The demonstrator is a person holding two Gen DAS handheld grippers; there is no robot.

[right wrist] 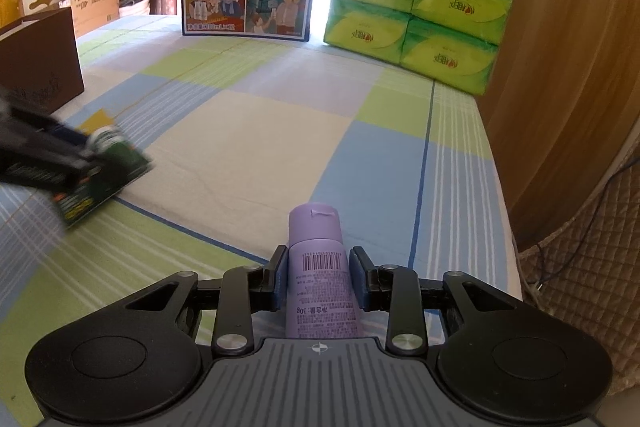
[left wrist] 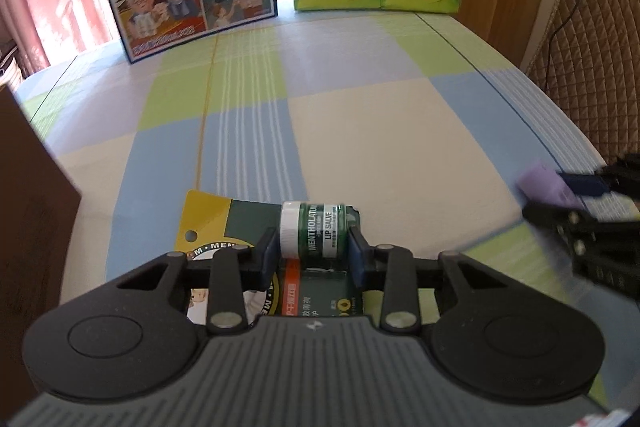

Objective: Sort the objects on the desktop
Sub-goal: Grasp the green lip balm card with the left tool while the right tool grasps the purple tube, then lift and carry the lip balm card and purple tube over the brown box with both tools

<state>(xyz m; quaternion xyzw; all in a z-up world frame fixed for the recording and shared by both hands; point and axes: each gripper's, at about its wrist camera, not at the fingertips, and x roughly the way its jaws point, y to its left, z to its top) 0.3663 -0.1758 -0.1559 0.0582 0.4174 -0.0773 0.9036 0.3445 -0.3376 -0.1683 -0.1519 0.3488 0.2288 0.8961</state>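
My left tool (left wrist: 313, 250) pinches the lip salve jar (left wrist: 312, 230), my right tool (right wrist: 319, 277) grips the purple tube (right wrist: 319, 275); both are picked, neither yet sorted.

Green-and-white lip salve jar (left wrist: 312, 230) on green-yellow card (left wrist: 224, 223); lilac tube (right wrist: 318, 267) (black barcode); checked blue, green, cream tablecloth (left wrist: 340, 131); lime-green tissue packs (right wrist: 420, 11).

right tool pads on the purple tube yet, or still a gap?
Touching. In the right wrist view both pads of the right tool press flat against the sides of the purple tube, with no gap on either side.
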